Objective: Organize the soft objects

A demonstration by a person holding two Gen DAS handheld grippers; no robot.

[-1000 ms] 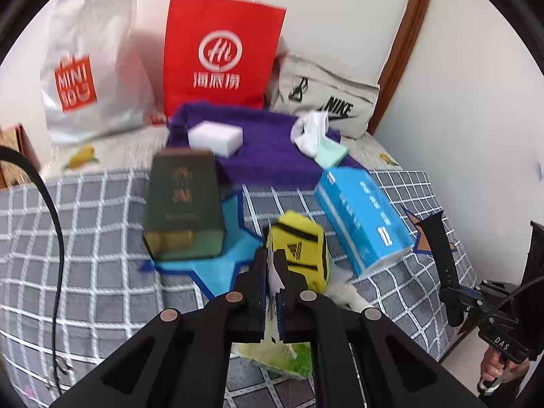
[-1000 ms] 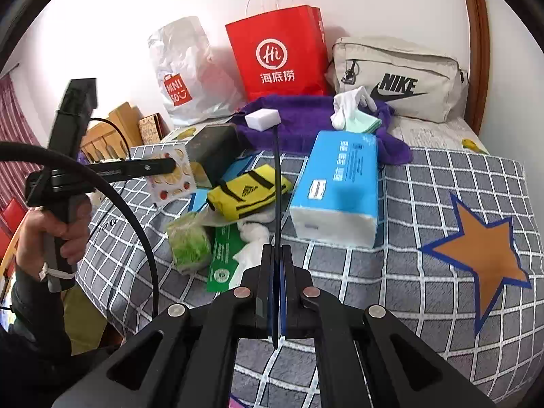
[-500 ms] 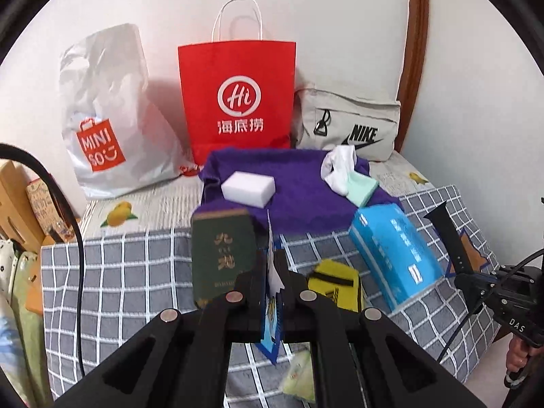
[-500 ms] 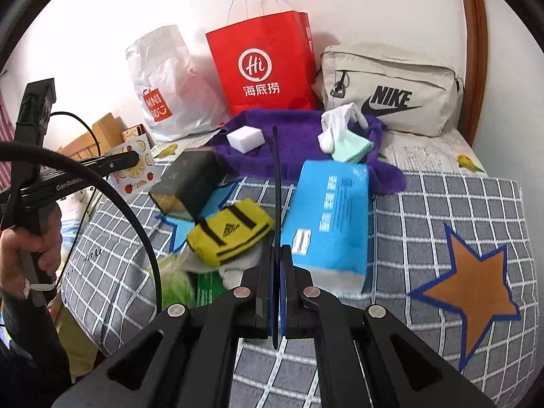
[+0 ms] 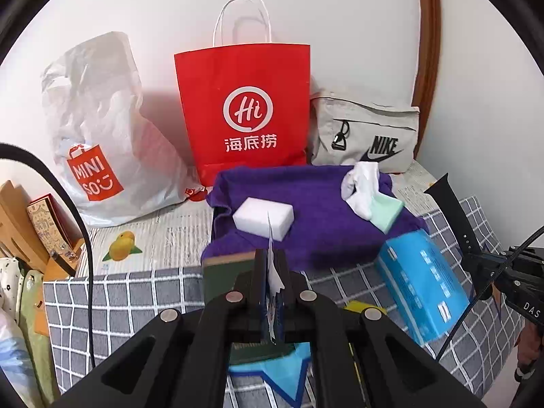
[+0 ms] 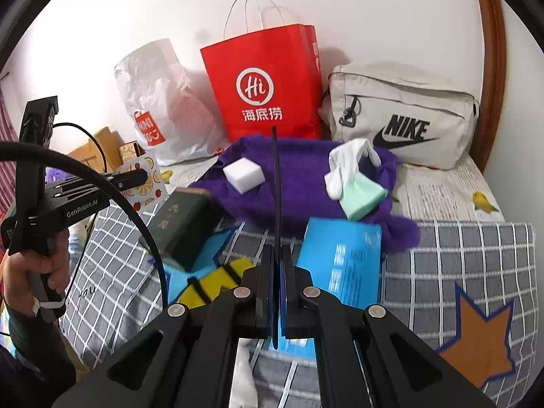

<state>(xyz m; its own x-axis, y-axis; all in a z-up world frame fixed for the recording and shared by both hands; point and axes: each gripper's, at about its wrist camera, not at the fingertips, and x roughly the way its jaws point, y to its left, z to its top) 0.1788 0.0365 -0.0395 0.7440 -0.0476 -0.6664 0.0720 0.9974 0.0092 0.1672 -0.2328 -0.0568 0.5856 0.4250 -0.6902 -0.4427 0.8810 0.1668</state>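
Three bags stood along the bed's (image 6: 476, 272) far edge: a red paper bag (image 5: 243, 108), a plastic bag (image 5: 102, 125) and a grey pouch (image 6: 404, 115); their contents stayed hidden. The left gripper (image 5: 270, 272) pinched a patterned sheet (image 6: 146, 180), seen flat only from the right. The right gripper (image 6: 277, 258) clamped a thin dark sheet (image 6: 276, 183). On the purple towel (image 5: 316, 204) lay a white sponge (image 5: 263, 217).
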